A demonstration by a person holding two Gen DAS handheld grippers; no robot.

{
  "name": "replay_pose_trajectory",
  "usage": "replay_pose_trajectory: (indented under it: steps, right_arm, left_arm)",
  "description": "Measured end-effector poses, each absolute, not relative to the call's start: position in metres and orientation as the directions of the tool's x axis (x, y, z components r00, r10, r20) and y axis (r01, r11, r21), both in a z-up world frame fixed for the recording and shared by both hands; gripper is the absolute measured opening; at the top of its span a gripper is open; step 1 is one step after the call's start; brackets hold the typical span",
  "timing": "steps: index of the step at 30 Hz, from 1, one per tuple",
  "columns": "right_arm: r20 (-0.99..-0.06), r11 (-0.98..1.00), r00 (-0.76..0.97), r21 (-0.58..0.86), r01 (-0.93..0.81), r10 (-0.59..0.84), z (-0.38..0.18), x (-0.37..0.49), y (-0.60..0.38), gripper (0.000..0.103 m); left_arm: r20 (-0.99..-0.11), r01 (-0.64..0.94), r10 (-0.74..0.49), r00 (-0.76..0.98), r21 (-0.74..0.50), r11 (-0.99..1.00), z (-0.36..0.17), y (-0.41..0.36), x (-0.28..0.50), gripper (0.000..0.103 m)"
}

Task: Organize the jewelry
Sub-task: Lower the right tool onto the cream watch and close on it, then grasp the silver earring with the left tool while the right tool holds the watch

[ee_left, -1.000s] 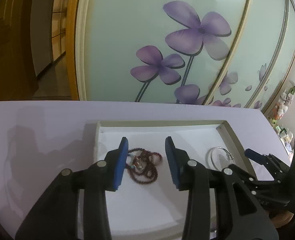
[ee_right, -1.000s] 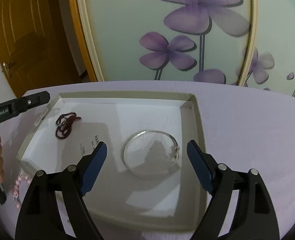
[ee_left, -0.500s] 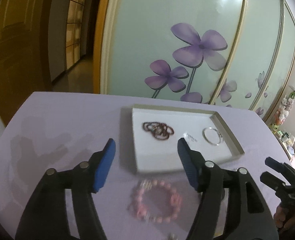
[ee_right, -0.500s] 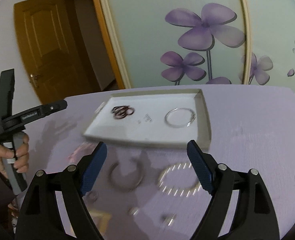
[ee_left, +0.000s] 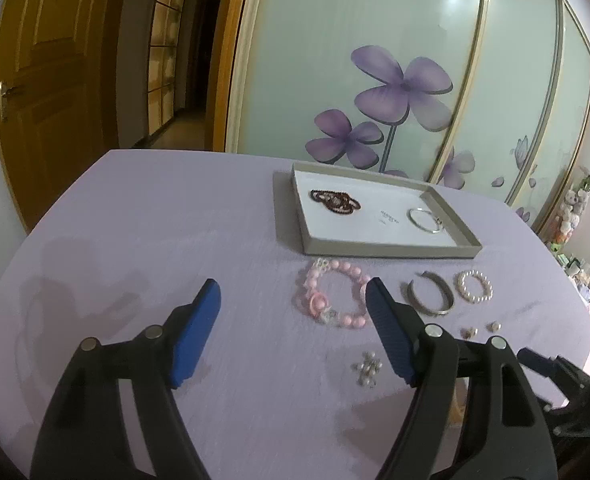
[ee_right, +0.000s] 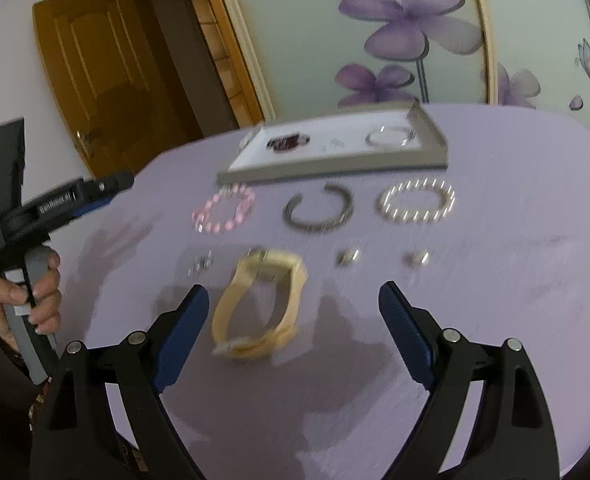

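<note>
A grey-rimmed white tray [ee_left: 387, 249] [ee_right: 335, 168] holds a dark red bead strand [ee_left: 335, 201] and a thin silver bangle [ee_left: 426, 220]. In front of it on the lilac cloth lie a pink bead bracelet [ee_left: 333, 298] [ee_right: 223, 213], a grey cuff [ee_left: 431, 298] [ee_right: 318, 213], a pearl bracelet [ee_left: 474, 286] [ee_right: 415, 200], small earrings [ee_left: 481, 329] [ee_right: 381, 258] and a beaded brooch [ee_left: 368, 368]. A gold watch [ee_right: 259, 308] lies between the jaws of my open, empty right gripper [ee_right: 293, 328]. My left gripper [ee_left: 293, 328] is open and empty, held above the cloth.
The lilac table [ee_left: 155, 240] is round, with its edge at left and right. A sliding glass door with purple flowers [ee_left: 399, 88] stands behind it. A wooden door [ee_right: 103, 80] is at the left. The left gripper and hand [ee_right: 35, 240] show in the right wrist view.
Both grippers have pulled back and up from the tray, where the bead strand and the bangle stay. The loose jewelry in front of the tray has come into view.
</note>
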State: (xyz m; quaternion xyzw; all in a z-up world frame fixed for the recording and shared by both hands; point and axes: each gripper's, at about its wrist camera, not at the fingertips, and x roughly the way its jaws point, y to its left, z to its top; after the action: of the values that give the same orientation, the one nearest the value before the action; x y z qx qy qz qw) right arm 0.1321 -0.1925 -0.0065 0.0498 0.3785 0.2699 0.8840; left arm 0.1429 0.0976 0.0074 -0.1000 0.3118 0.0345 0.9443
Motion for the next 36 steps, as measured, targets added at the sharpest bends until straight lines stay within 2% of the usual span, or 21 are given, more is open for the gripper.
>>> replay_pose_trajectory:
  steps: [6, 15, 17, 18, 19, 22, 32, 36]
  right_arm:
    - [-0.653, 0.873, 0.588, 0.269, -0.407, 0.476, -0.013, 0.124, -0.177, 0.094]
    - [-0.689, 0.915, 0.628, 0.132, -0.381, 0.361, -0.017, 0.131, -0.141, 0.094]
    - [-0.699, 0.92, 0.625, 0.122, -0.374, 0.347, -0.021, 0.135, -0.139, 0.075]
    - [-0.709, 0.919, 0.615, 0.123, -0.375, 0.346, -0.023, 0.136, -0.139, 0.061]
    - [-0.719, 0.914, 0.596, 0.138, -0.382, 0.358, -0.027, 0.137, -0.142, 0.053]
    - [-0.707, 0.913, 0.607, 0.142, -0.382, 0.364, -0.026, 0.132, -0.152, 0.04]
    - [-0.678, 0.917, 0.628, 0.193, -0.349, 0.382, -0.017, 0.122, -0.198, 0.035]
    - [-0.664, 0.918, 0.64, 0.209, -0.337, 0.386, -0.011, 0.124, -0.207, 0.035]
  left_arm:
    - [-0.602, -0.134, 0.007, 0.799, -0.166, 0.977, 0.002, 0.099, 0.137, 0.076]
    - [-0.608, -0.127, -0.007, 0.794, -0.177, 0.976, -0.002, 0.101, 0.128, 0.076]
    - [-0.61, -0.127, -0.008, 0.792, -0.178, 0.976, -0.003, 0.101, 0.127, 0.076]
    - [-0.612, -0.126, -0.009, 0.791, -0.178, 0.976, -0.004, 0.101, 0.127, 0.076]
    - [-0.614, -0.124, -0.011, 0.79, -0.178, 0.976, -0.005, 0.101, 0.126, 0.076]
    - [-0.625, -0.114, -0.024, 0.781, -0.181, 0.977, -0.01, 0.098, 0.126, 0.076]
    - [-0.684, -0.035, -0.093, 0.723, -0.171, 0.985, -0.036, 0.06, 0.134, 0.075]
    - [-0.709, -0.008, -0.096, 0.698, -0.142, 0.99, -0.046, 0.041, 0.14, 0.066]
